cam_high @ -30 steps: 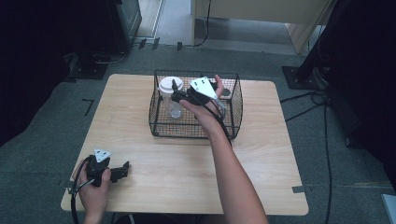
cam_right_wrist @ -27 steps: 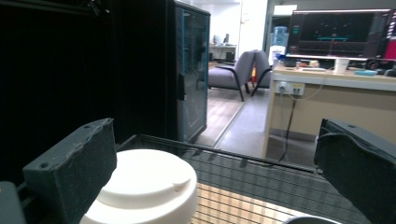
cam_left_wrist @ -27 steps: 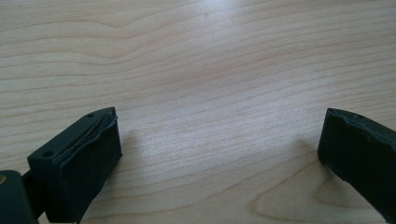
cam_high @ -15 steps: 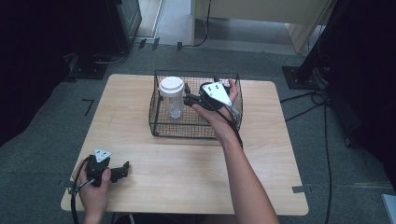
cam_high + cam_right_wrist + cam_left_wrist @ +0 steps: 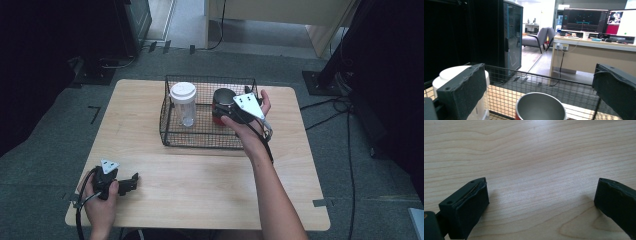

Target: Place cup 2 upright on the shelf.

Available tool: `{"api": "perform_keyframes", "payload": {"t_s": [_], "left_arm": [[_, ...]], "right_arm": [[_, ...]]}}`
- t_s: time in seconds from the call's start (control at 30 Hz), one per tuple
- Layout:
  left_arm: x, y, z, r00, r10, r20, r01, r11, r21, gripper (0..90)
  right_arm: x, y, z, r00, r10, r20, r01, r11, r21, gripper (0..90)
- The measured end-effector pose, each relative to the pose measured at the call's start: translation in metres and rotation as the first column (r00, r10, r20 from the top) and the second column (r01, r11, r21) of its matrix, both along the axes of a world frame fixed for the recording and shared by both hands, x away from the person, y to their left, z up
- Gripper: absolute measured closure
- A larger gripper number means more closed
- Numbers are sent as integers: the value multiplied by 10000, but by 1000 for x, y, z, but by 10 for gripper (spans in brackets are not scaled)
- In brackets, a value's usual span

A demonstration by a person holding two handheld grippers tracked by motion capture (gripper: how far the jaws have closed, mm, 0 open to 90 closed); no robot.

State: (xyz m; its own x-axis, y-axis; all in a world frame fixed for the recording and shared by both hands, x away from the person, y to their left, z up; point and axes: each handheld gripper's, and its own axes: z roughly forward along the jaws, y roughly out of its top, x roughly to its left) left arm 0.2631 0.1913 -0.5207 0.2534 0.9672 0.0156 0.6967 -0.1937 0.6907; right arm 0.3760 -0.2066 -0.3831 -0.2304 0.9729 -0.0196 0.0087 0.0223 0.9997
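A black wire basket (image 5: 170, 131) stands on the wooden table (image 5: 200, 175) at the back centre. Inside it, at the left, is a clear bottle with a white lid (image 5: 183, 102) (image 5: 461, 75). To its right stands a red cup with a steel rim (image 5: 222, 105) (image 5: 540, 106). My right gripper (image 5: 231, 113) (image 5: 536, 92) hovers open over the basket's right part, just behind and above the cup, nothing between its jaws. My left gripper (image 5: 133, 183) (image 5: 541, 202) rests open on the table's front left, with bare wood between its jaws.
Black cabinets (image 5: 486, 32) stand on the floor beyond the table. Farther back are a desk with monitors (image 5: 596, 20) and a grey chair (image 5: 539, 37). Cables (image 5: 330, 105) lie on the floor to the right.
My right gripper has drawn back to the right, away from the white-lidded bottle, and now hangs over the red cup. The left gripper has not moved.
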Motion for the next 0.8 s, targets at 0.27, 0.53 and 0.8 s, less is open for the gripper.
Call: {"api": "perform_keyframes", "payload": {"t_s": [0.27, 0.53, 0.8], "left_arm": [[0, 0, 0, 10000, 3, 7, -3, 10000, -12, 0], [0, 0, 0, 10000, 7, 7, -7, 10000, -15, 0], [0, 0, 0, 10000, -4, -3, 4, 10000, 0, 0]], "right_arm": [[-11, -18, 3, 9995, -293, -75, 293, 9996, -16, 0], [-28, -37, 7, 9992, -391, 22, 391, 9992, -26, 0], [-46, -55, 4, 9985, -544, -30, 544, 9985, 40, 0]]}}
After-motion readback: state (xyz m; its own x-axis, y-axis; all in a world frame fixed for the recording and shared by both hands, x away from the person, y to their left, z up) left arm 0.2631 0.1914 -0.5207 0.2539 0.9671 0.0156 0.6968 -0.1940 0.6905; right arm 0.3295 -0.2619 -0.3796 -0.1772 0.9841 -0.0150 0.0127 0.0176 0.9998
